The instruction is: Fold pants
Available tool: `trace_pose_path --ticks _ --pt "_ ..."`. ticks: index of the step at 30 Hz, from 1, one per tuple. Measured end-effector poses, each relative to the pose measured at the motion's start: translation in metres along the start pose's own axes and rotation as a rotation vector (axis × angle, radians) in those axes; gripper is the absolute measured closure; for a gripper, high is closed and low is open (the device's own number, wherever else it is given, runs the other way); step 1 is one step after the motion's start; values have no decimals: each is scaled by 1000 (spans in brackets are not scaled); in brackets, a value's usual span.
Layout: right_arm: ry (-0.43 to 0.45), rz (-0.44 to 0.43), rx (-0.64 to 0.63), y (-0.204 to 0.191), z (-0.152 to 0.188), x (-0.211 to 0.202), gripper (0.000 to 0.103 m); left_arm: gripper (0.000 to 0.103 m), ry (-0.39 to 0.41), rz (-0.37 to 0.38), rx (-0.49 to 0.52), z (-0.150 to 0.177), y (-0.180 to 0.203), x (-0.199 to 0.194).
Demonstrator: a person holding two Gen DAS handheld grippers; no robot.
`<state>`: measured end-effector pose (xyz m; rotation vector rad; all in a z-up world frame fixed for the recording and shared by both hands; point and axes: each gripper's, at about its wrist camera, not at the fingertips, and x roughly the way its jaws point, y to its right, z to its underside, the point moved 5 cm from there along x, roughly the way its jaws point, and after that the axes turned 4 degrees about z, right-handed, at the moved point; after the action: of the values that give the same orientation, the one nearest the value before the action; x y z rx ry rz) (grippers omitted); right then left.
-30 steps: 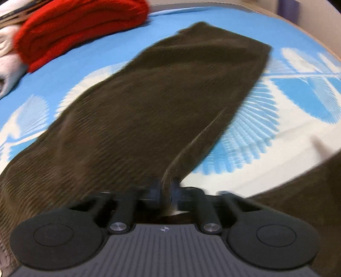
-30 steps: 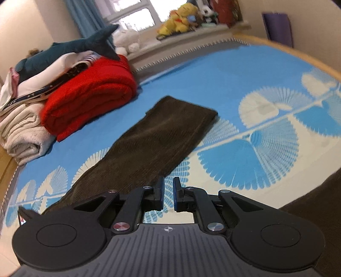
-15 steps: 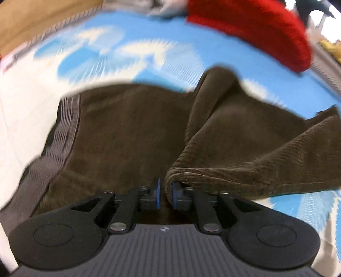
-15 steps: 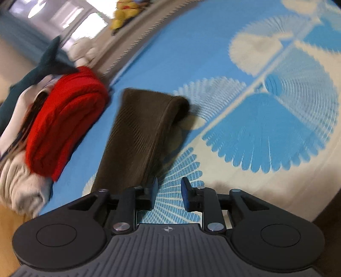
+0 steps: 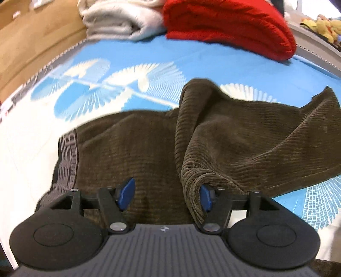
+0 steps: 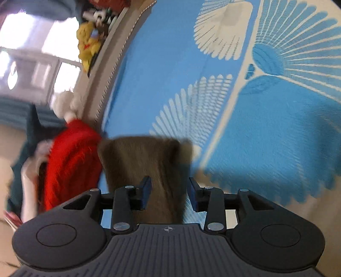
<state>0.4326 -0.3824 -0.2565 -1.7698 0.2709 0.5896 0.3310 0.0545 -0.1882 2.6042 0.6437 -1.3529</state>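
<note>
The dark brown corduroy pants (image 5: 138, 153) lie on the blue and white patterned bed cover (image 5: 127, 61), with the grey lettered waistband (image 5: 68, 157) at the left. A leg is folded back over the body, and its bunched fold (image 5: 204, 149) rests against the right finger. My left gripper (image 5: 166, 191) is open just above the pants and holds nothing. In the right wrist view, my right gripper (image 6: 169, 191) is open, with the blurred end of the pant leg (image 6: 147, 162) lying between and beyond its fingers.
A folded red blanket (image 5: 230, 23) and pale folded blankets (image 5: 119, 19) lie at the far edge of the bed; the red one also shows in the right wrist view (image 6: 70, 162). Plush toys (image 6: 89, 44) sit on the window ledge. A wooden floor (image 5: 32, 42) lies beyond the bed's left side.
My left gripper carried the leg over the pants' body and then opened, letting the fabric go. My right gripper opened wider and turned toward the leg end.
</note>
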Motion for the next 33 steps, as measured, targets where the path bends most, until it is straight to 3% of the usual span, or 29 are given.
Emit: trace_pose_path --ticks 6,8,11,14,18,19,21,23,25,27,29,31,33 --pt "-12 -25 -35 -5 -4 19 63 35 113 60 65 -15 13 -17" --pt "-5 -31 -67 -8 -6 19 96 35 96 114 77 -17 19 -14" --pt "41 -81 -136 -26 -15 4 97 35 4 158 89 -15 23 3" --pt "71 -210 -313 -80 -13 -32 98 35 -118 129 5 -14 8 23" --pt "16 -365 -764 -161 46 -98 97 34 -157 108 -81 -23 -13 29" --pt "-24 -365 -867 -169 68 -109 97 33 -162 112 -88 -25 -17 28" --pt "-91 -251 -957 -162 101 -117 97 31 -177 119 -83 -26 -20 29" --pt "-178 -61 -915 -130 118 -107 97 31 -196 134 -78 -24 -19 27" --pt "-204 148 -734 -80 106 -93 97 30 -212 161 -83 -25 -23 24" --pt "-211 259 -547 -44 85 -88 94 27 -218 185 -76 -25 -22 21" --pt "-175 268 -417 -24 64 -93 93 27 -224 197 -65 -23 -19 21" --pt "-176 220 -295 -10 49 -103 93 27 -239 208 -68 -21 -19 24" --pt "-169 163 -188 0 38 -115 86 27 -240 206 -66 -21 -20 26"
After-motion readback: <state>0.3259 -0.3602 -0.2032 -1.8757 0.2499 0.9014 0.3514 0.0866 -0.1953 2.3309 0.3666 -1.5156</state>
